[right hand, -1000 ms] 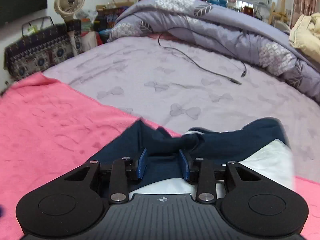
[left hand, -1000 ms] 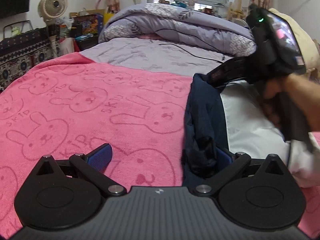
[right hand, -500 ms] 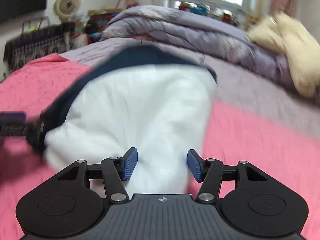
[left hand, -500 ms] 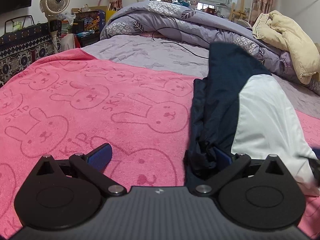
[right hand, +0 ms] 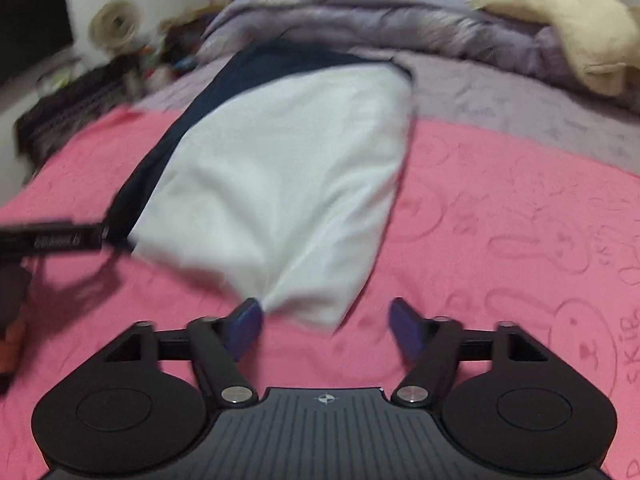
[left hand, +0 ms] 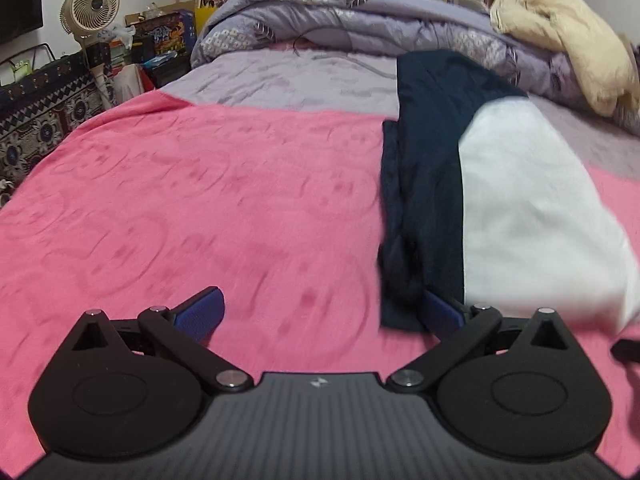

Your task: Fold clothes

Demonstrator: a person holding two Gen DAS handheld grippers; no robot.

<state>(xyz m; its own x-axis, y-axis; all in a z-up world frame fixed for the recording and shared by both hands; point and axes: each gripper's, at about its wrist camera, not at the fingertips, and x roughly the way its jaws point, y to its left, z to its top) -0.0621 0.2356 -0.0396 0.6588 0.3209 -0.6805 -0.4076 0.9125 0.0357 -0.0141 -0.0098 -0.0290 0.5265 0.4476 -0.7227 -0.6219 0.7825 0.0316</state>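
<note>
A navy and white garment (left hand: pixel 500 184) lies folded lengthwise on the pink bunny-print blanket (left hand: pixel 200 200); it also shows in the right wrist view (right hand: pixel 280 176). My left gripper (left hand: pixel 320 312) is open wide, its right finger touching the garment's navy near corner, its left finger over bare blanket. My right gripper (right hand: pixel 326 320) is open and empty, with the garment's white near corner lying just in front of its left finger. The left gripper's body (right hand: pixel 52 236) shows at the left edge of the right wrist view.
A rolled lilac duvet (left hand: pixel 380 20) and a cream garment (left hand: pixel 560 36) lie at the far end of the bed. A lilac sheet (left hand: pixel 300 80) lies beyond the blanket. A fan (left hand: pixel 90 8) and clutter stand beside the bed at far left.
My right gripper let go of the navy end, swung to the garment's white near end and opened wider. The garment now lies flat. My left gripper barely moved.
</note>
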